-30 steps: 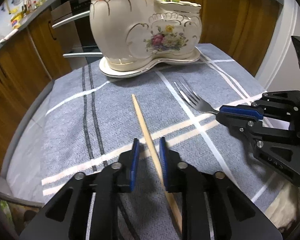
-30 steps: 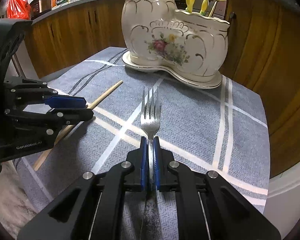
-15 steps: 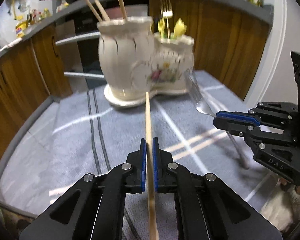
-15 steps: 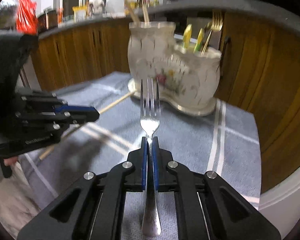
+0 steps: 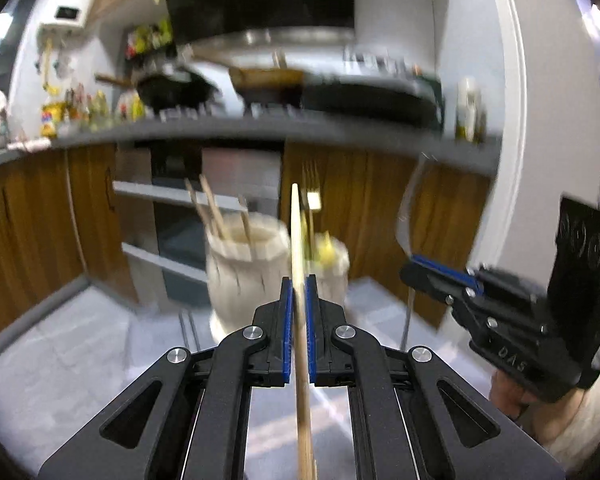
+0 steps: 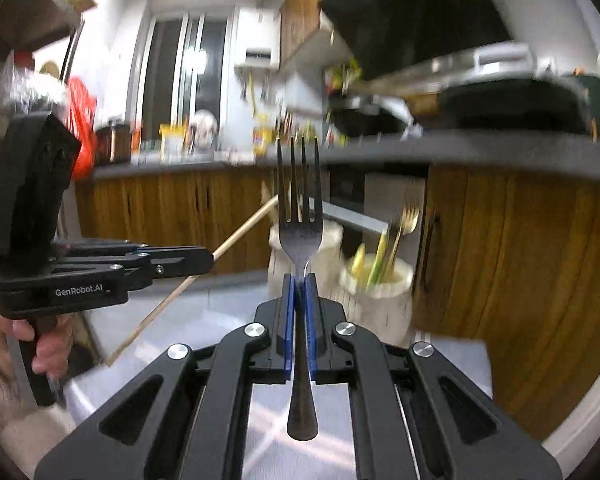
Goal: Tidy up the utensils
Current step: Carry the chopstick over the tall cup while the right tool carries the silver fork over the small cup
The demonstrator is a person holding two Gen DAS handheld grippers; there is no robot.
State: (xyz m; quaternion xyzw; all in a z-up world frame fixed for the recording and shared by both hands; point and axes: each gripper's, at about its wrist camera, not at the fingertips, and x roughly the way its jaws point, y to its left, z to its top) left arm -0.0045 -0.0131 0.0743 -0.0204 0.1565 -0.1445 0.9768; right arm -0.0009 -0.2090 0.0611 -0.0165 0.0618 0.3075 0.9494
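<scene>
My left gripper [image 5: 298, 284] is shut on a wooden chopstick [image 5: 297, 232], held above the table and pointing toward the white ceramic utensil holder [image 5: 244, 276]. Its taller part holds several chopsticks; the lower part [image 6: 380, 296] holds a gold fork and yellow-handled pieces. My right gripper [image 6: 299, 280] is shut on a steel fork [image 6: 300, 224], tines up, in front of the holder [image 6: 324, 256]. In the left wrist view the right gripper [image 5: 420, 268] stands at the right with the fork [image 5: 408, 208]. The right wrist view shows the left gripper [image 6: 208, 258] and its chopstick [image 6: 244, 228] at the left.
The grey striped cloth [image 5: 80, 352] covers the table below. Wooden cabinets [image 6: 520, 260] and a grey counter [image 5: 260, 128] with pans stand close behind. A person's hand [image 6: 44, 344] grips the left tool's handle.
Both grippers rose off the cloth and tilted up toward level, lifting the chopstick and the fork. The left jaws shut on the chopstick at the start. The holder now sits lower in both views.
</scene>
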